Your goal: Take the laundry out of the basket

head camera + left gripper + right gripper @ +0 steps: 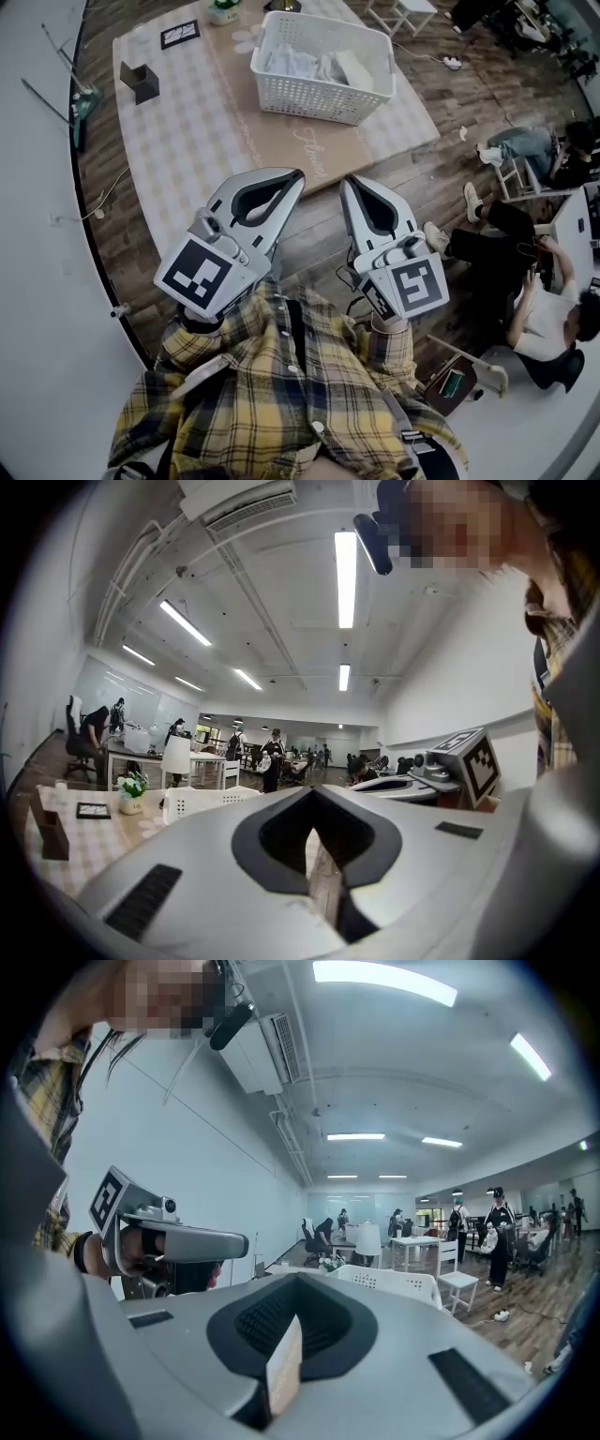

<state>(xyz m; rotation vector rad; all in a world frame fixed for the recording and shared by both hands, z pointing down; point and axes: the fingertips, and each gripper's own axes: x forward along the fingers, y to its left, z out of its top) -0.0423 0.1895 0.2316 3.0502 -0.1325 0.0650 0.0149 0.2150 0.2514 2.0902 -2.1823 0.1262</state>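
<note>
On the checked table [187, 141] well ahead stands the white basket [323, 94], with pale laundry [305, 64] heaped inside: likely soft, light and limp, best pinched at a raised fold. Left gripper [296, 176] and right gripper [347, 182] have jaws closed on nothing. A dark box [141, 81], frame [179, 34] and flowerpot [223, 11] sit aside, seemingly blocking nothing.
</note>
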